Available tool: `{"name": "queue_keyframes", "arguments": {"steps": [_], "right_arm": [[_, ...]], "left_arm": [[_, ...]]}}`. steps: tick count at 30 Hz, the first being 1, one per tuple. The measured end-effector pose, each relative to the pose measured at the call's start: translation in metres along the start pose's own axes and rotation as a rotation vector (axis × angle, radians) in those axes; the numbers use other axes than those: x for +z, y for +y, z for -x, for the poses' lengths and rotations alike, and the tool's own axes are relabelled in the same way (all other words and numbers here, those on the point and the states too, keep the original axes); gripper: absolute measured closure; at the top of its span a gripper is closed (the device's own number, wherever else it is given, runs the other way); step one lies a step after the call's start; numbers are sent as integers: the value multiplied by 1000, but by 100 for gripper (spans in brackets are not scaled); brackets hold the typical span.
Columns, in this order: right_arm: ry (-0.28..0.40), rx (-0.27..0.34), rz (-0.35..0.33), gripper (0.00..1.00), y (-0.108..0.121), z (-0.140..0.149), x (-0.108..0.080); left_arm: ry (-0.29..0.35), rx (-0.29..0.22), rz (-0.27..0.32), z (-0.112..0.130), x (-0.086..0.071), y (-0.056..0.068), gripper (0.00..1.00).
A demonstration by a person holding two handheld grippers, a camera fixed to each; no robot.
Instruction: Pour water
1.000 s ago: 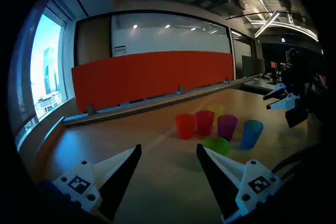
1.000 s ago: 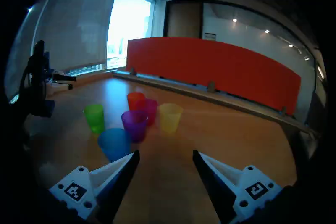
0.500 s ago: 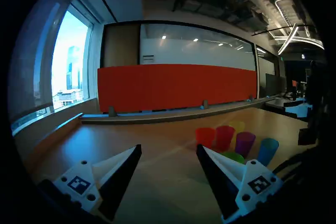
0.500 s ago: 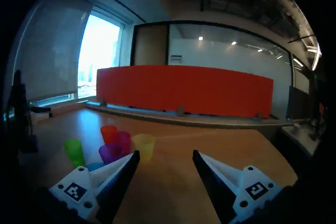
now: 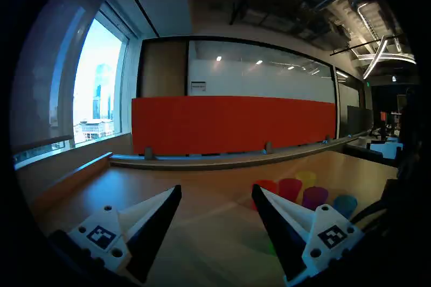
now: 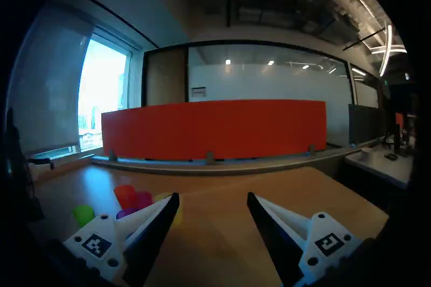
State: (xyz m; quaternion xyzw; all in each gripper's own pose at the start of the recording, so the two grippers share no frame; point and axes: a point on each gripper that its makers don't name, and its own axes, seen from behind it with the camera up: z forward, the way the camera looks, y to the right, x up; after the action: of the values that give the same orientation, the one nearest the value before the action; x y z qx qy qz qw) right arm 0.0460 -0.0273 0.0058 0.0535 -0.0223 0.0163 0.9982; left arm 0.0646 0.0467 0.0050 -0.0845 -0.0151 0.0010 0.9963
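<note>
1. Plastic by the look of it, with thin walls. I'd guess the red cup point(image 5: 266, 184), pink cup point(image 5: 290, 188), yellow cup point(image 5: 306, 177), purple cup point(image 5: 315, 196) and blue cup point(image 5: 345, 204) are all light, a bit squashy and slick. That makes them easy to tip or crush. Can't tell if any has water in it; a full one would be heavier and sloshy.
2. They're bunched together on the wooden desk point(image 5: 204, 179), low in both views. The green cup point(image 6: 83, 214) sits at the edge of the bunch.
3. I'd grab mid-wall, just under the rim, and squeeze gently.
4. Left gripper point(image 5: 215, 187): jaws spread wide, nothing between them. It's held level, aimed over the desk at the orange divider point(image 5: 231, 125). The cups are low and off to its right, partly behind that finger.
5. Right gripper point(image 6: 213, 195): also wide and empty, also level. Here the cups are low on the left.
</note>
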Motion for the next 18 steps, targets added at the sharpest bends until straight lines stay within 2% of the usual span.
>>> {"name": "queue_keyframes", "arguments": {"steps": [9,18], "right_arm": [[40,-9,1,3,-4,-8,-5],[42,-20,22,3,1,-11,-4]], "left_arm": [[35,-4,-27,-5,-5,3,2],[55,15,-62,8,-3,1,3]]}}
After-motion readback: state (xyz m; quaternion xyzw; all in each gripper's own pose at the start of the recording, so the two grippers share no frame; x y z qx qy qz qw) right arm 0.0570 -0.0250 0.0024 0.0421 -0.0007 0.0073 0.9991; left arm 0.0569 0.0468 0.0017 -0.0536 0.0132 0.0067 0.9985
